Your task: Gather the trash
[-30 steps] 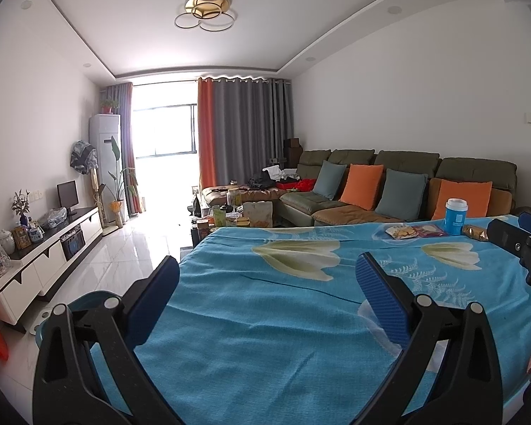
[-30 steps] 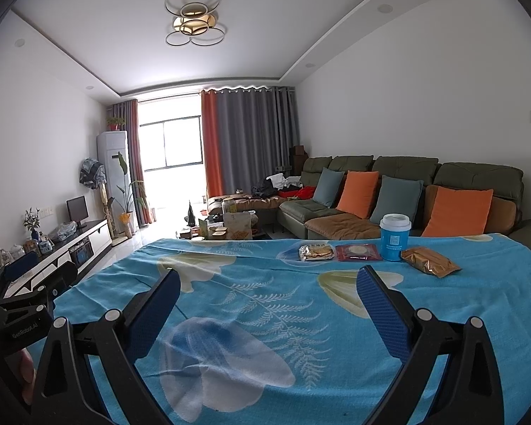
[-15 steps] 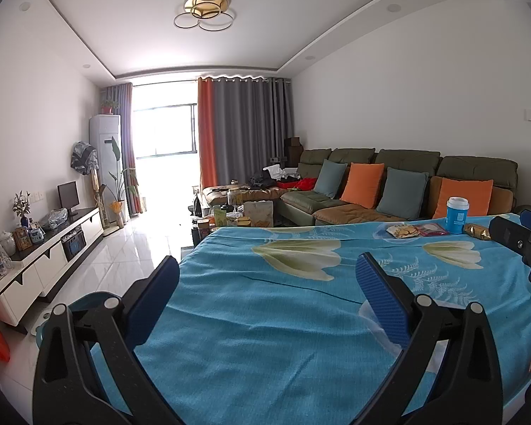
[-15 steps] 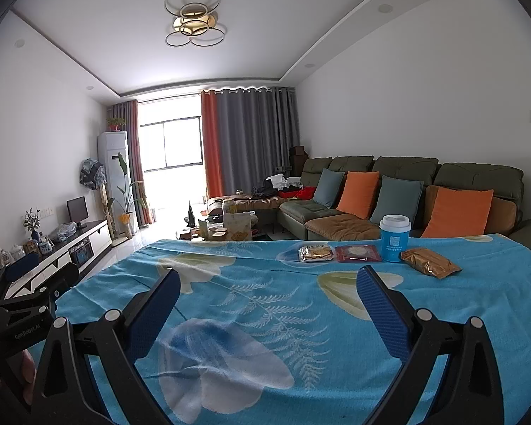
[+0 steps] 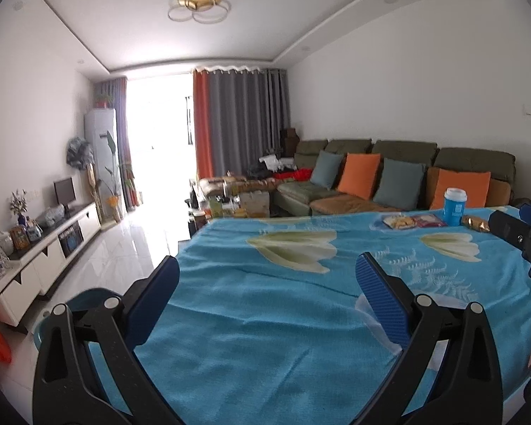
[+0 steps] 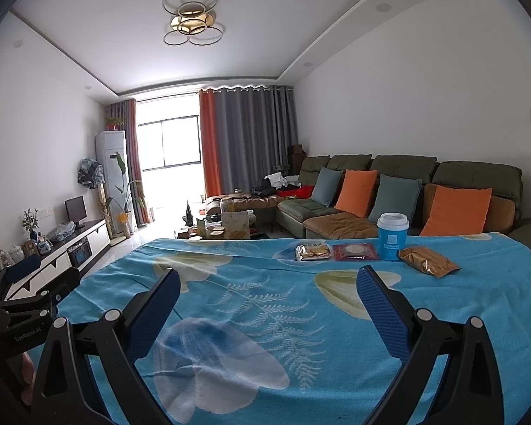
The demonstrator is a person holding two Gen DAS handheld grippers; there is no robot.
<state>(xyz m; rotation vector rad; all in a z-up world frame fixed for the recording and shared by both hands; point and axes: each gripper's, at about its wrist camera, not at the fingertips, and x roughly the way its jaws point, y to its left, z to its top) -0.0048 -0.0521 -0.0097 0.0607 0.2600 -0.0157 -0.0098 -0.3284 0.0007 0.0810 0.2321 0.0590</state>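
Gold foil wrapper [image 6: 427, 265], blue cup [image 6: 392, 236] and two snack packets [image 6: 336, 251] lie well ahead of the right gripper [image 6: 265, 295]; both it and the left gripper [image 5: 263, 285] gape empty, so collecting seems unstarted: reach forward next

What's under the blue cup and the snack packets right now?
The blue cup, gold packet, red packet and yellow packet sit on a blue flowered cloth. It covers the whole tabletop, so the surface beneath is hidden.

White walls [image 6: 424, 88], green sofa [image 6: 400, 184], bright window [image 6: 170, 141].
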